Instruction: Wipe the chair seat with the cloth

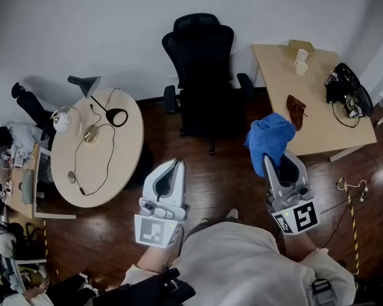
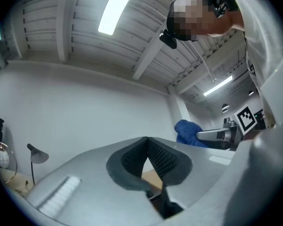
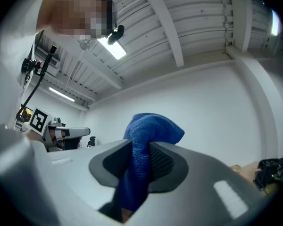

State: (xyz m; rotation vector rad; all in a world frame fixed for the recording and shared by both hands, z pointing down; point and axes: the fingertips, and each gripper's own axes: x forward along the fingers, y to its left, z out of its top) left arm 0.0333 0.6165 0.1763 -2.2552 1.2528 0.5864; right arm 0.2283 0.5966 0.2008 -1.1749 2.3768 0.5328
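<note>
We are looking down from head height. We hold two hand-held grippers, one in each hand.

The right hand-held gripper [image 1: 277, 162] pinches one blue cloth [image 1: 270, 138], which bunches up above the jaws. The left hand-held gripper [image 1: 173, 166] has its jaw tips pressed together with nothing between them.

One black office chair [image 1: 202, 69] stands ahead of us, with its backrest towards the far wall and its seat [image 1: 207, 112] facing us. From the cloth, the seat lies forward and to the left, well apart from it and not touching. The chair sits roughly between the two hand-held grippers, and neither is plainly nearer.

We judge that wiping has not begun. The cloth hand must reach forward and leftward, down onto the seat.

There are two tables: a round table [image 1: 124, 155] on the left and a rectangular table [image 1: 277, 75] on the right.
</note>
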